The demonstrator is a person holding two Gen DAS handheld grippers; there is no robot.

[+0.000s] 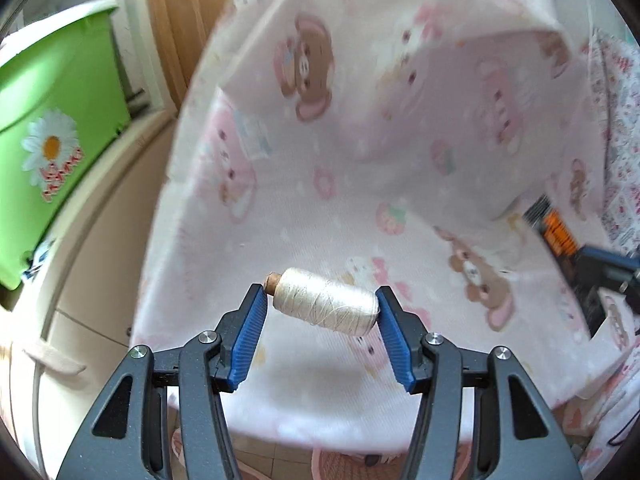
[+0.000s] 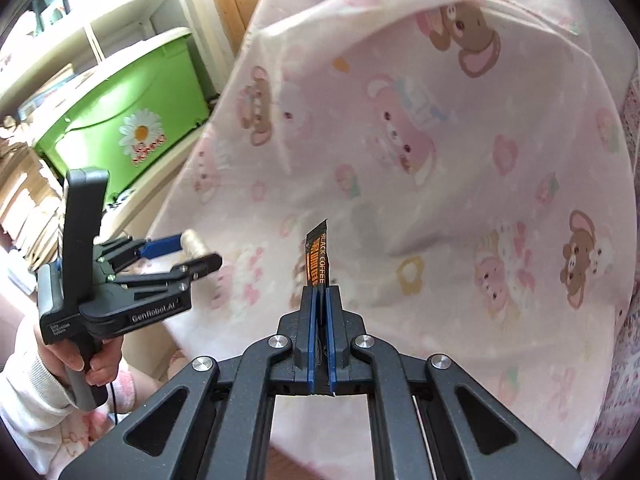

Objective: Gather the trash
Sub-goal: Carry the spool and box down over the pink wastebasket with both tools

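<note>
The left gripper pinched a spool of cream thread endwise, 1 blue pad against each end of the roll, so the spool lay crosswise between the fingers with its brown core tip poking out at 9 o'clock. Holding it by the ends probably kept the round, slippery winding from rolling out. The spool hung in the air above the pink bear-print sheet, not touching it.

The right gripper had its fingers pressed nearly together on a black coffee stick packet, which stood upright and stuck out toward 12 o'clock. A thin flat sachet seemed to need that tight, near-closed squeeze low on its body. It too was lifted clear of the bed.

In the right wrist view the left gripper showed at 9 o'clock, held by the person's hand, with the spool between its tips.

A green bin with a daisy print stood beyond the bed's edge at 10 o'clock. Judging from the task, both pieces were collected and awaited dropping; whether that bin was the destination could not be told. The spool's loose thread might snag on release.
</note>
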